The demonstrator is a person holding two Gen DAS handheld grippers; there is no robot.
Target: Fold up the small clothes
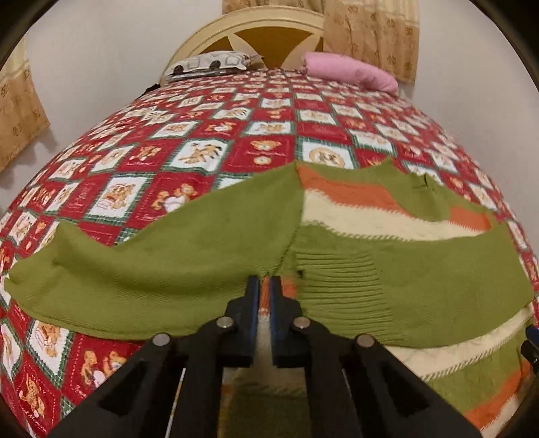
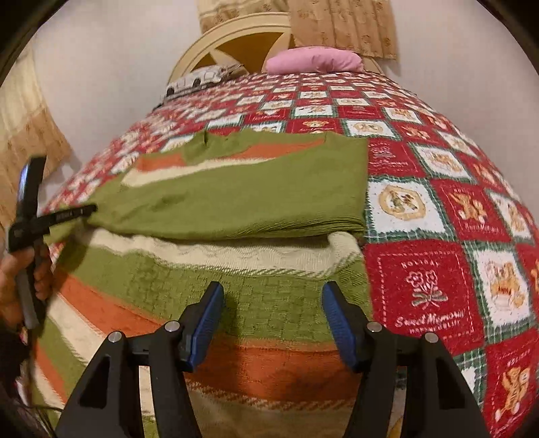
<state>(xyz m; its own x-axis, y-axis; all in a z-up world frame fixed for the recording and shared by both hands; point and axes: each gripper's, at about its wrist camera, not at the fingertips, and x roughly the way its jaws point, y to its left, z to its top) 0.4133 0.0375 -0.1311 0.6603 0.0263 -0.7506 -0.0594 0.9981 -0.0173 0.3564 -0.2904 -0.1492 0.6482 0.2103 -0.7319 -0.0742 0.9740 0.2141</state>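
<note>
A green knit sweater (image 1: pixel 370 279) with orange and cream stripes lies flat on the bed. One sleeve (image 1: pixel 134 269) stretches out to the left; the other sleeve (image 2: pixel 235 195) is folded across the chest. My left gripper (image 1: pixel 264 286) is shut on the sweater at the seam where the left sleeve meets the body, with a thin fold of orange and cream knit between its pads. In the right wrist view this left gripper (image 2: pixel 81 210) appears at the far left, held by a hand. My right gripper (image 2: pixel 273 293) hovers open over the sweater's lower body, nothing between its fingers.
The bed is covered by a red and white teddy-bear quilt (image 2: pixel 438 269). A pink pillow (image 1: pixel 350 69) and a patterned pillow (image 1: pixel 209 64) lie at the head, below a cream headboard (image 1: pixel 256 27). Beige curtains hang on the walls.
</note>
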